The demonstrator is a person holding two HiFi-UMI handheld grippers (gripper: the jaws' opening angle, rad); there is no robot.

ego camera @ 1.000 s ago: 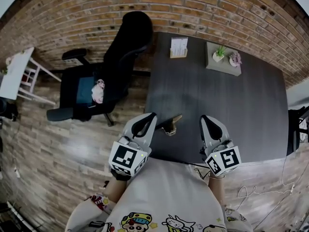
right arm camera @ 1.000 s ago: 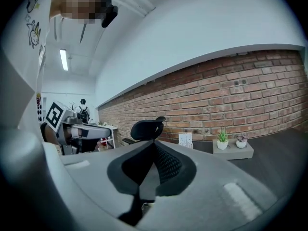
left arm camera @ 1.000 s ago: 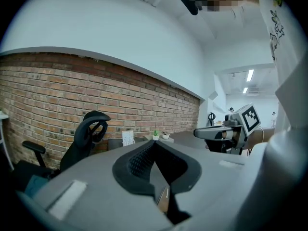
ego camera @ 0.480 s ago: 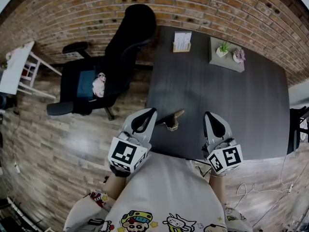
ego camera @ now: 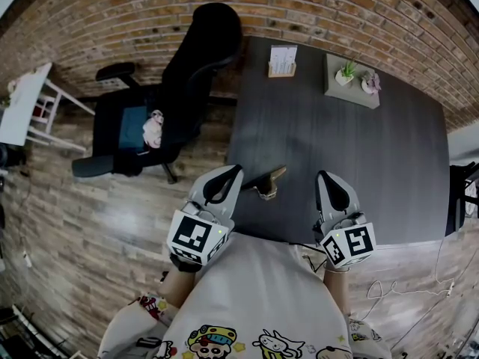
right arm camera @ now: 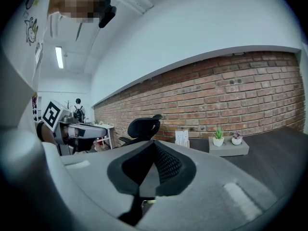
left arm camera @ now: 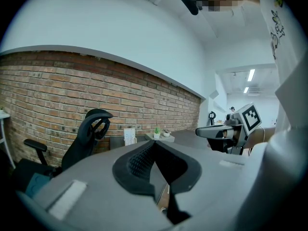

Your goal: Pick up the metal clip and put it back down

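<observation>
Left gripper's [left arm camera: 154,144] view shows jaws together; head view, metal clip [ego camera: 269,182].

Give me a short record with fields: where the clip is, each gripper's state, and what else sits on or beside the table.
clip: small metal clip lying on the dark grey table near its front edge, between the grippers, nearer the left one
left gripper: jaws shut, nothing held
right gripper: jaws shut, nothing held
far end of table: white card stand; grey tray with two small potted plants
beside table: black office chair
</observation>
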